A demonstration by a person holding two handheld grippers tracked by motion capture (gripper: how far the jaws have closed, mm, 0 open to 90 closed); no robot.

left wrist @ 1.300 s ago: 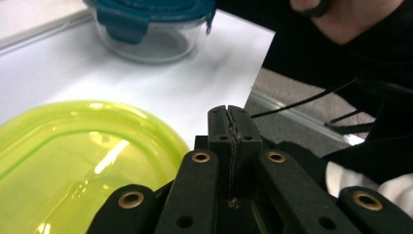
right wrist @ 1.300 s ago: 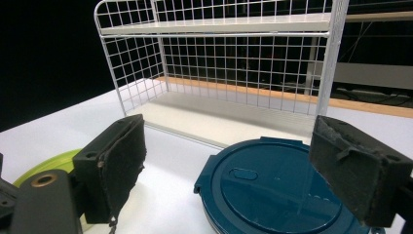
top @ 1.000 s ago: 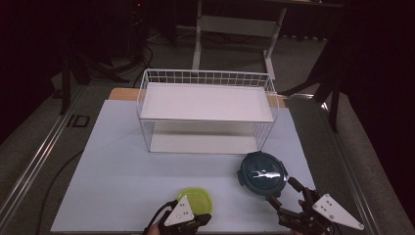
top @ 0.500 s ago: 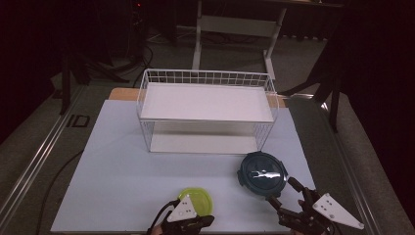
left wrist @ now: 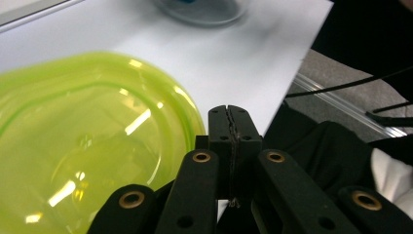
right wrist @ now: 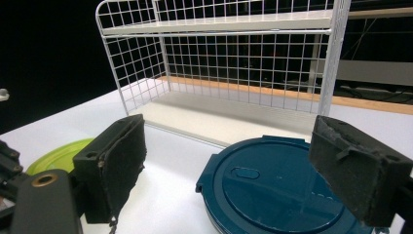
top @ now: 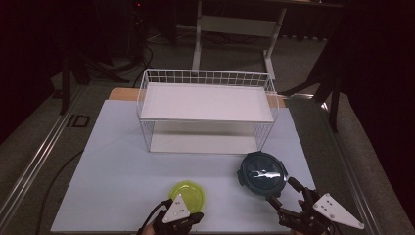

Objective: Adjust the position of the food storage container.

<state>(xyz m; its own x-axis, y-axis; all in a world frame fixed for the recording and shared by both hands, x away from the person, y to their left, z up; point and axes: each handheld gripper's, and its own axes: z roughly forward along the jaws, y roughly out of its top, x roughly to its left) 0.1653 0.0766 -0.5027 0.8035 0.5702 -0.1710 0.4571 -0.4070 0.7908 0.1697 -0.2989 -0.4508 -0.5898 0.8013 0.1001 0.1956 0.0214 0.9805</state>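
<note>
The left gripper (left wrist: 229,113) has its 2 jaws pressed flat together with nothing between them, and the yellow-green lid (left wrist: 83,146) lies just beside its tips on the white table sheet (top: 122,166). The right gripper (right wrist: 229,161) stands wide, the dark blue lidded container (right wrist: 277,195) (glossy on top) resting just ahead between its pads, untouched. Beyond both stands the white wire rack (top: 205,105).

A translucent yellow-green round plastic lid (top: 188,194) is seen lying flat near the front edge of the white table surface (top: 117,166), left of centre. A dark teal round lidded plastic container (top: 262,174) is set upright toward the front right corner.
</note>
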